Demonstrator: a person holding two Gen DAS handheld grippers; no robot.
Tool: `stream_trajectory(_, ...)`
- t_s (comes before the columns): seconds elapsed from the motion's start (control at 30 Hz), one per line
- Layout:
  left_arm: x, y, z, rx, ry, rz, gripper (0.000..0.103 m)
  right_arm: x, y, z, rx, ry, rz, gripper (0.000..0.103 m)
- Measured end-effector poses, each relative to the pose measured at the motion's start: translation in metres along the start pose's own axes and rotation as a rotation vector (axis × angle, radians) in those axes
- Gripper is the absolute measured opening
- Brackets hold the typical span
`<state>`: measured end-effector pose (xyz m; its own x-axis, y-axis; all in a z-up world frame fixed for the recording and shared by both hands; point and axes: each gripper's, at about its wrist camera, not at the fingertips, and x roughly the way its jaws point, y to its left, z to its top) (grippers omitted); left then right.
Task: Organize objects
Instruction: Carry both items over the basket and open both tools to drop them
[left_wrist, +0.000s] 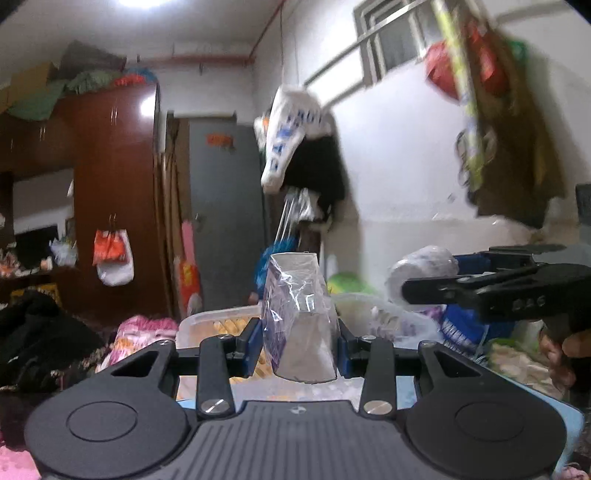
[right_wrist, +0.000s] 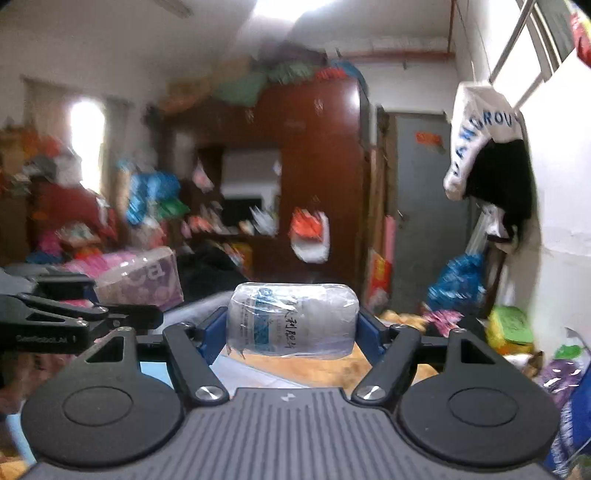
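Observation:
My left gripper (left_wrist: 298, 334) is shut on a grey and purple pack wrapped in clear plastic (left_wrist: 300, 317), held upright in the air. My right gripper (right_wrist: 291, 325) is shut on a white roll wrapped in clear plastic with blue print (right_wrist: 292, 319), held lying sideways between the blue pads. The right gripper also shows at the right of the left wrist view (left_wrist: 495, 288), with a wrapped white roll (left_wrist: 423, 269) at its tip. The left gripper shows at the left edge of the right wrist view (right_wrist: 74, 317).
A clear plastic bin (left_wrist: 218, 325) sits just beyond the left gripper. A dark red wardrobe (right_wrist: 321, 177), a grey door (left_wrist: 225, 206), hanging bags and clothes (left_wrist: 295, 136) and piled bedding (right_wrist: 140, 273) fill the room. A light blue surface edge (left_wrist: 569, 417) lies below.

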<state>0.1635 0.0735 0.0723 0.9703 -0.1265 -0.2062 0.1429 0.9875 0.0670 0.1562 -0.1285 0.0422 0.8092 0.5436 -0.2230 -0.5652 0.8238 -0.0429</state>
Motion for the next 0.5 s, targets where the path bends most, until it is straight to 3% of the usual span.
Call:
stream_trajectory(0.13, 0.049, 0.011, 0.011, -0.037, 0.112, 0.022, 0.043, 0.044, -0.020, -0.003, 0.114, 0.149, 0.003, 0.074)
stream_trajectory(0.37, 0.087, 0.020, 0.003, -0.069, 0.245, 0.045, 0.043, 0.057, -0.023, -0.019, 0.134, 0.208, 0.005, 0.074)
stream_trajectory(0.5, 0.094, 0.022, -0.004, -0.083, 0.266, 0.041, 0.044, 0.061, -0.026, -0.014, 0.114, 0.220, -0.006, 0.075)
